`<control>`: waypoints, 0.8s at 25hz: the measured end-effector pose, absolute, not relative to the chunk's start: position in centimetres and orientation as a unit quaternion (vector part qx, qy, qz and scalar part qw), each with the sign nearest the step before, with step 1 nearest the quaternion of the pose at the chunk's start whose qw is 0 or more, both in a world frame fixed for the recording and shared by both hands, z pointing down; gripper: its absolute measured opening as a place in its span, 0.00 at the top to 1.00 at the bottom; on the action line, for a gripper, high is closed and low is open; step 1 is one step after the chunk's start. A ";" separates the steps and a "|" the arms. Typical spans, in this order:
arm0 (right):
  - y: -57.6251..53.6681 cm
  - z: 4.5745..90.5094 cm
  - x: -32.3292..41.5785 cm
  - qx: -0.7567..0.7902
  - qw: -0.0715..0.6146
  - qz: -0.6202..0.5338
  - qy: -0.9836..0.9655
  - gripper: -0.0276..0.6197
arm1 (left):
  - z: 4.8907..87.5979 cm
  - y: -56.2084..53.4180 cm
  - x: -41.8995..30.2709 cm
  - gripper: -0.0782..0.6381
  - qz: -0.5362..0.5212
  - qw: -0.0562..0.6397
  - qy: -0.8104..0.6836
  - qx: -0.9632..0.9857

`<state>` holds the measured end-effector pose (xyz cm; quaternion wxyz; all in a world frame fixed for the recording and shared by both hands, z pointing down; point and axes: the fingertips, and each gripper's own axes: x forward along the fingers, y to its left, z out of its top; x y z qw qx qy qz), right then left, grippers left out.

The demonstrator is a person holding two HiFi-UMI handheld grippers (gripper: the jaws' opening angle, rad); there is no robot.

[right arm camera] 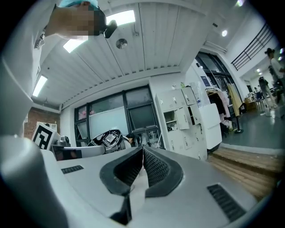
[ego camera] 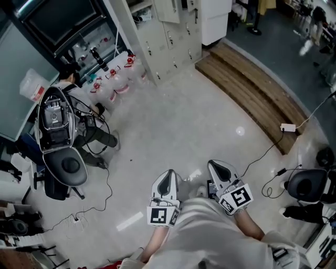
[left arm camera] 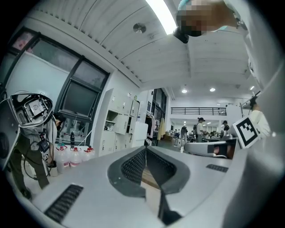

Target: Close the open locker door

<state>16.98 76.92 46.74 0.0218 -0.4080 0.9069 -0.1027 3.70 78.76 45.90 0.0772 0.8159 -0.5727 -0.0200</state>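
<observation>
A bank of beige lockers stands across the floor at the top of the head view, and one upper door hangs open. The right gripper view shows that open door beside a bare compartment, far off. In the left gripper view the lockers are small and distant. Both grippers are held low, close to the person's body and well short of the lockers. The left gripper is shut with nothing between its jaws. The right gripper is shut and empty too.
Water jugs are clustered left of the lockers. An office chair with equipment on it and trailing cables stand at the left. A wooden step runs along the right, with a power strip and another chair nearby.
</observation>
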 end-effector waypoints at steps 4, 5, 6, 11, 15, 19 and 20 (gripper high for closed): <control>74.9 47.7 16.2 -0.421 0.024 -0.115 0.900 0.91 | 47.1 76.6 2.4 0.87 -0.018 0.080 -0.570 0.818; 74.1 47.9 16.0 -0.425 0.022 -0.116 0.897 0.91 | 47.2 75.7 2.1 0.87 -0.021 0.081 -0.570 0.817; 73.2 48.1 15.7 -0.429 0.019 -0.117 0.895 0.91 | 47.1 74.7 1.7 0.87 -0.024 0.082 -0.570 0.817; 68.3 47.9 12.4 -0.417 0.003 -0.111 0.902 0.91 | 46.0 69.0 -0.7 0.87 -0.041 0.077 -0.563 0.822; 63.6 47.5 9.4 -0.405 -0.006 -0.094 0.909 0.91 | 45.8 63.7 -3.2 0.87 -0.049 0.072 -0.558 0.825; 59.3 48.1 7.8 -0.420 -0.010 -0.107 0.901 0.91 | 46.1 59.4 -5.1 0.87 -0.045 0.070 -0.551 0.831; 58.3 48.3 7.6 -0.422 -0.009 -0.114 0.899 0.91 | 46.1 58.5 -5.3 0.87 -0.043 0.068 -0.549 0.832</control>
